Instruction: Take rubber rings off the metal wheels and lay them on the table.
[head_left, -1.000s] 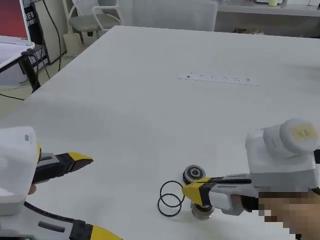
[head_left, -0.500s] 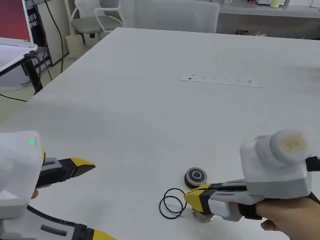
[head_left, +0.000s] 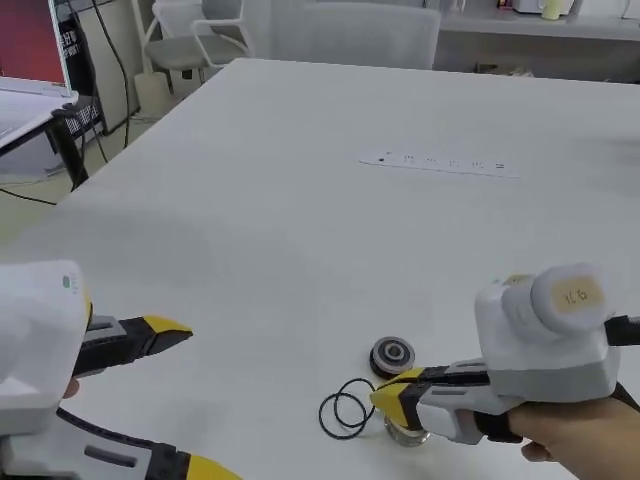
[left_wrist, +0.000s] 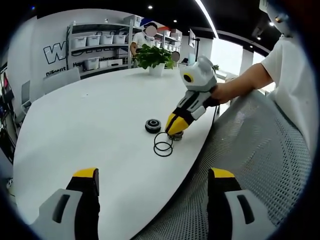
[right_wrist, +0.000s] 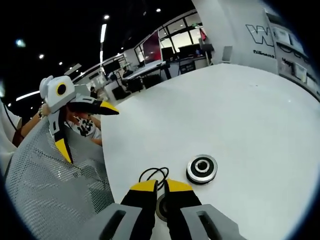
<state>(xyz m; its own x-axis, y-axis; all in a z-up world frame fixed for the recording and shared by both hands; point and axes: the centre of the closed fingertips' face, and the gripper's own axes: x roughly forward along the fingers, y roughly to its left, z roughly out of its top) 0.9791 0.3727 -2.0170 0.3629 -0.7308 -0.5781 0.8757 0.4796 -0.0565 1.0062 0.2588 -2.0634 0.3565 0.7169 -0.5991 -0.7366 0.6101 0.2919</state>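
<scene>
One room: we see an open office with ceiling spotlights, storage shelves (left_wrist: 100, 47) along the far wall and a potted plant (left_wrist: 152, 57) at the table's far end.
One table (head_left: 300, 200): it is wide, white and matt, with a rounded edge, and mostly bare.
Chairs: a pale armchair (head_left: 190, 40) stands past the far corner, and a grey mesh chair back (left_wrist: 250, 150) sits beside the near edge.
Left gripper (left_wrist: 153, 175): we hold it low at the near edge with its jaws spread wide, gripping nothing, well apart from the parts.
Right gripper (right_wrist: 161, 187): its jaws are drawn together with only a thin slit between them, tips down on one wheel. We cannot tell whether they pinch anything.
Power strip (head_left: 440, 163): it lies flat and white, far across the surface.
Gripped-side wheel (right_wrist: 161, 207): it stands on the table beneath the right jaws.
Free wheel (head_left: 391, 353): it lies flat just beside the first.
Rubber rings (head_left: 343, 408): two thin black loops lie overlapping on the table, just beside the right jaw tips.
</scene>
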